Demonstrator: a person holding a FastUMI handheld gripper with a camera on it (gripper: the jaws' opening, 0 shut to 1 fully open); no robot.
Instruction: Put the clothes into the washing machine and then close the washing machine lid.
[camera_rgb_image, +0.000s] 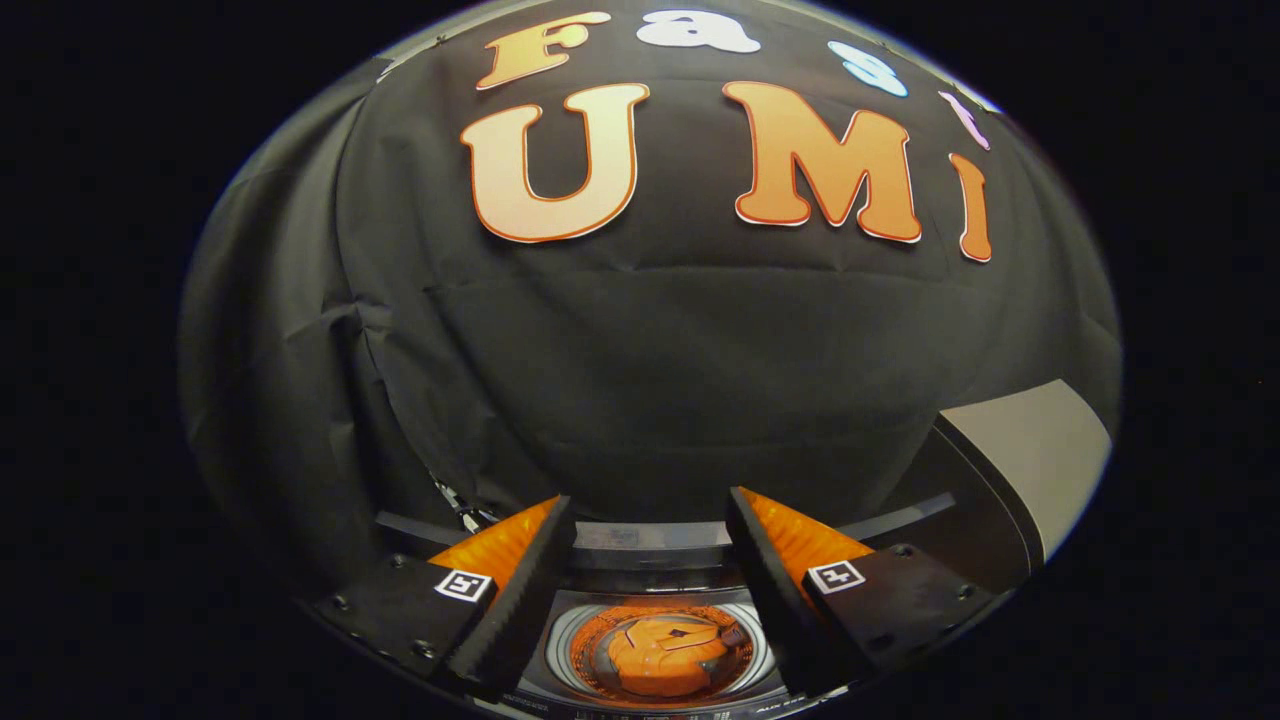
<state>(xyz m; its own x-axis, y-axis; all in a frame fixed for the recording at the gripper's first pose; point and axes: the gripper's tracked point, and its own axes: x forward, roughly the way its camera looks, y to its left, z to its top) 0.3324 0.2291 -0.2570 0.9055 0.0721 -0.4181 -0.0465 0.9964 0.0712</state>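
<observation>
A black cloth wall (640, 370) closes off the booth, hanging in loose folds and soft creases, with a deeper vertical fold on one side. Light falls unevenly on it, brighter in the middle and dim at the sides. A pale grey panel (1040, 450) stands tilted before it.

Setting: a staged recording booth; we note black cloth (640, 380) draped as its wall behind a top-loading washing machine (640, 545).
</observation>
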